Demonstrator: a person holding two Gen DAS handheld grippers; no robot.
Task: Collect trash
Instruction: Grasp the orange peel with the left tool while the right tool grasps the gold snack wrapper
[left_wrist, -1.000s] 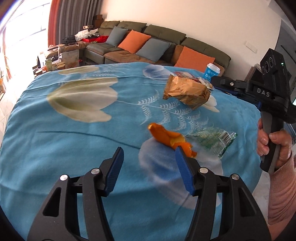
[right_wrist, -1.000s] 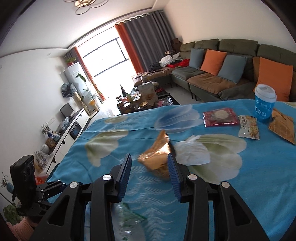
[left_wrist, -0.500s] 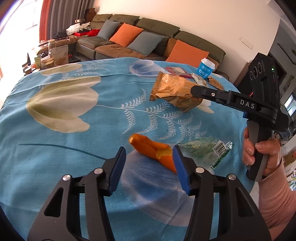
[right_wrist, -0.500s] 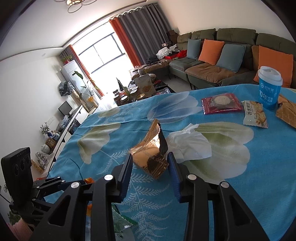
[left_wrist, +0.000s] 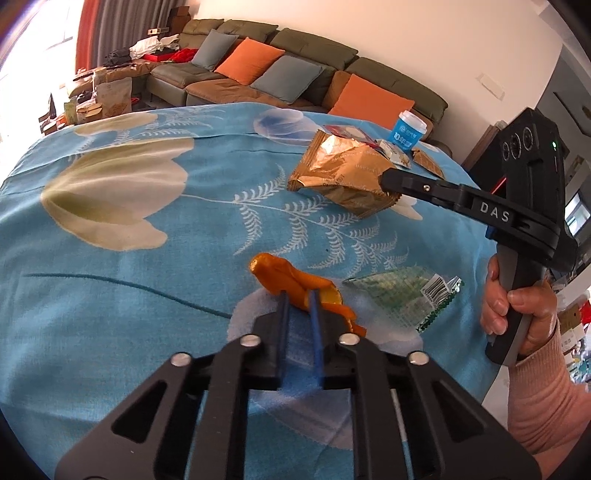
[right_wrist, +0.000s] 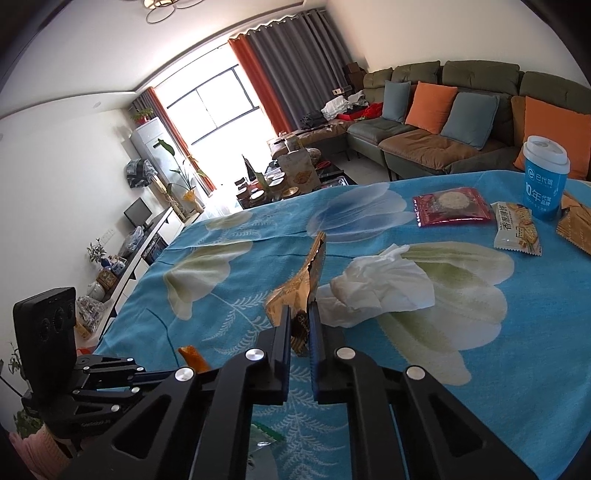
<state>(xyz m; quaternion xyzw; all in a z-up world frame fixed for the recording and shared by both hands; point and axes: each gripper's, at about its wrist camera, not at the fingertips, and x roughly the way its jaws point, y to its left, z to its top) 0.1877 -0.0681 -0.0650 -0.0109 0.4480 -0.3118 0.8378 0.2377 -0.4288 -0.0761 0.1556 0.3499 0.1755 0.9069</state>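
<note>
orange peel (left_wrist: 291, 280): left fingers (left_wrist: 282, 314) now pinching it; gold wrapper (right_wrist: 299, 295): right fingers (right_wrist: 314, 325) now pinching

Green wrapper (right_wrist: 264, 441) behind right tongs (right_wrist: 299, 325)

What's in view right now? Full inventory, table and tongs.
orange peel: 1, orange, near edge, pinched in left tongs
gold snack bag: 1, gold-brown, mid table, clamped in right tongs
green wrapper: 1, green-clear, flat, right of the peel
tissue: 1, white, crumpled, beside the gold bag
red snack packet: 1, red, far side
cracker packet: 1, white, beside the cup
paper cup: 1, blue, white lid, far edge
tablecloth: 1, blue floral
sofa: 1, green, orange and grey cushions
left tongs: shut on peel
right tongs: shut on bag
hand: 1, pink sleeve, holding right tongs
</note>
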